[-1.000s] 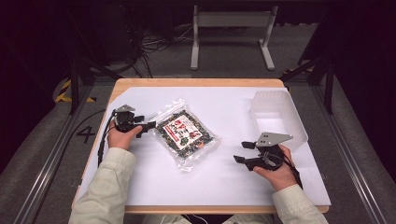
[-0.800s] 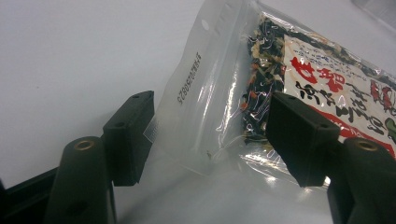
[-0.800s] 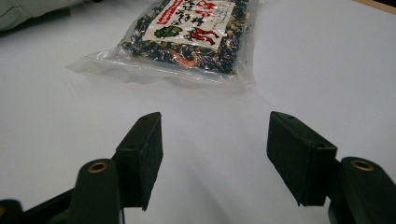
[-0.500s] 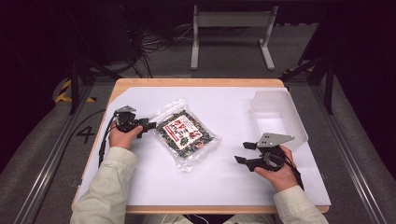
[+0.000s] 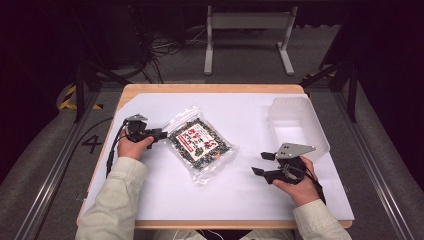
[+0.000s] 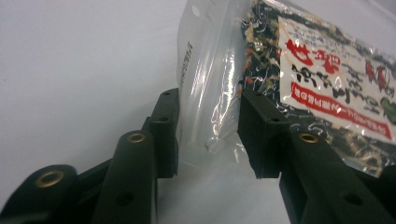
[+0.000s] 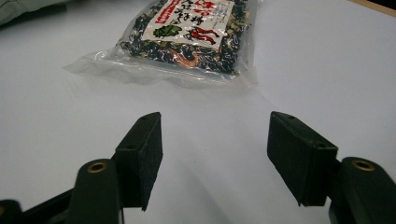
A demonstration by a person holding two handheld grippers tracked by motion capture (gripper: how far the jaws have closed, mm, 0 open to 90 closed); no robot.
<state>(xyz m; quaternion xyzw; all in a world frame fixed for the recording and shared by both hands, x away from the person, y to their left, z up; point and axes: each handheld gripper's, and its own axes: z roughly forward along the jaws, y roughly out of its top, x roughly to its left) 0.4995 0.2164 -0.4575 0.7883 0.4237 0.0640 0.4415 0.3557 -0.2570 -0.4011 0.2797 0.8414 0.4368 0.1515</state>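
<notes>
High view: left tool (image 5: 161, 133) at the corner of the clear food bag (image 5: 200, 144), which lies mid-tabletop (image 5: 240, 200); right tool (image 5: 264, 163) rests apart, jaws spread, near a translucent bin (image 5: 300, 122). Dark room, cables on grey floor (image 5: 165, 60).

Left gripper view: left tool (image 6: 208, 135) partly open, the bag's (image 6: 280, 70) clear edge between its jaws, not clamped.

Right gripper view: right tool (image 7: 215, 154) wide open, empty, facing the bag (image 7: 187, 32).

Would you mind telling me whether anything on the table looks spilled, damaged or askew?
Nothing stands out. The snack bag lies flat and sealed, though diagonal to the table edges. The clear bin sits upright beside it, with nothing spilled.
</notes>
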